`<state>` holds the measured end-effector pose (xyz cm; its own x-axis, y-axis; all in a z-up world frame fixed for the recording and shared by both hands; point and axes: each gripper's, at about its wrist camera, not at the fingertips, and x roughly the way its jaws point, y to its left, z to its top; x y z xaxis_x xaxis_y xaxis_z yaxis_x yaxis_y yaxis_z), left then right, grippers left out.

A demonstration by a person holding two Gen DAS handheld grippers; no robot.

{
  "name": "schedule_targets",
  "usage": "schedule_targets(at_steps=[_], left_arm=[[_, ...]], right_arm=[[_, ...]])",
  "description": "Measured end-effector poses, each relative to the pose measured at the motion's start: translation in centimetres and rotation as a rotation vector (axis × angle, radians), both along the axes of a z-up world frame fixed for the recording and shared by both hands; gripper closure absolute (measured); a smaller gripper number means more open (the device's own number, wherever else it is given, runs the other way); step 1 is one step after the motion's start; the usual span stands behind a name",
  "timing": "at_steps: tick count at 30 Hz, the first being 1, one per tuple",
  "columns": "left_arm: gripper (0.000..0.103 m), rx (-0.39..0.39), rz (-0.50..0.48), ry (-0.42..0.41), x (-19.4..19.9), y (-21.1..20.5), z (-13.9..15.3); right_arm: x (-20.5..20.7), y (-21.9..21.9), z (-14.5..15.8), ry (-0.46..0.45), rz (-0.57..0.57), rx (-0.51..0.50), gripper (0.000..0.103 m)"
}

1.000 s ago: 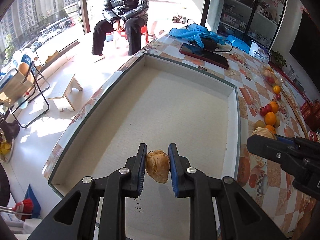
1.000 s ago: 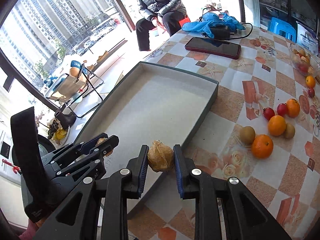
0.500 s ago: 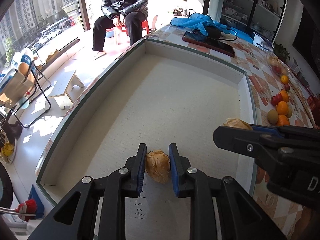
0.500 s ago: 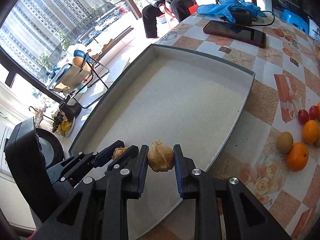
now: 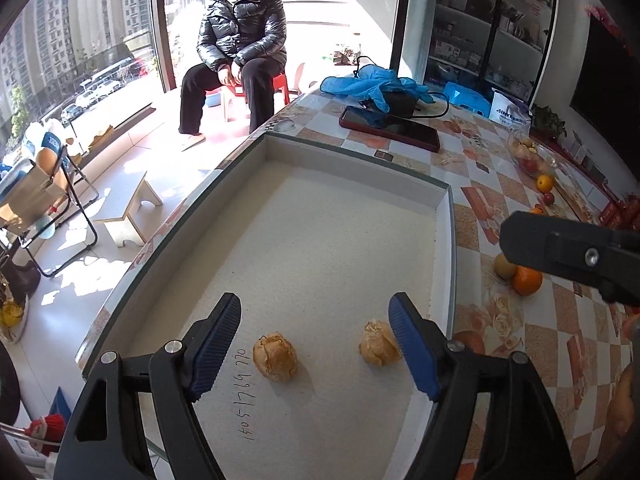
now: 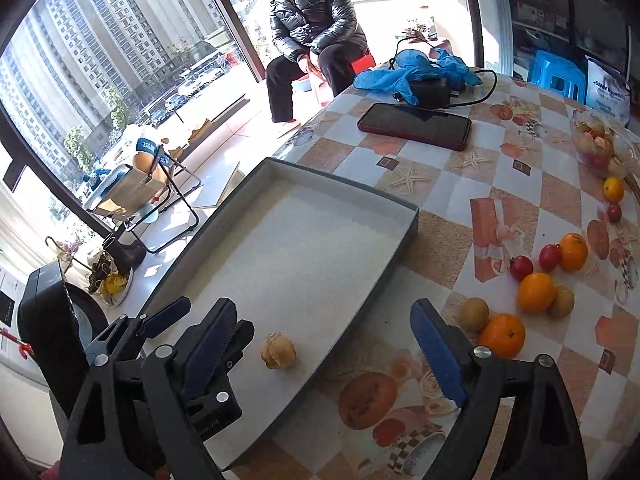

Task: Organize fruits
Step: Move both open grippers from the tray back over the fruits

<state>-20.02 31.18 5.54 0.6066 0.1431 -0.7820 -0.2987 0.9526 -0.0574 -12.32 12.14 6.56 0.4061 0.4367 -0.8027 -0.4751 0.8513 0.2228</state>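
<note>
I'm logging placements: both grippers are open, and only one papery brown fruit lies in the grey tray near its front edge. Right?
Not quite. Two papery brown fruits lie in the tray, not one: the left fruit and the right fruit, as the left wrist view shows. The rest holds: the left gripper and right gripper are both open, and the fruits sit near the front edge.

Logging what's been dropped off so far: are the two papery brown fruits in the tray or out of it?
In. Both papery brown fruits rest on the tray floor near its front; the left gripper is open above them, touching neither.
</note>
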Motion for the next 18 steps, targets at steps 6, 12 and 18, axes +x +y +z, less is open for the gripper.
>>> schedule_targets(at_steps=[6, 12, 18], left_arm=[[0.023, -0.019, -0.132, -0.044, 1.0, -4.9, 2.1], [0.023, 0.0, -0.255, -0.009, 3.0, -11.1, 1.3], [0.023, 0.038, -0.314, 0.044, 4.9, -15.4, -0.6]], right_arm=[[1.4, -8.6, 1.8, -0.056, -0.18, -0.004, 0.0], [3.5, -17.3, -0.5, 0.04, -0.395, -0.049, 0.0], [3.6, -22.8, -5.0, 0.146, -0.484, -0.1, 0.0]])
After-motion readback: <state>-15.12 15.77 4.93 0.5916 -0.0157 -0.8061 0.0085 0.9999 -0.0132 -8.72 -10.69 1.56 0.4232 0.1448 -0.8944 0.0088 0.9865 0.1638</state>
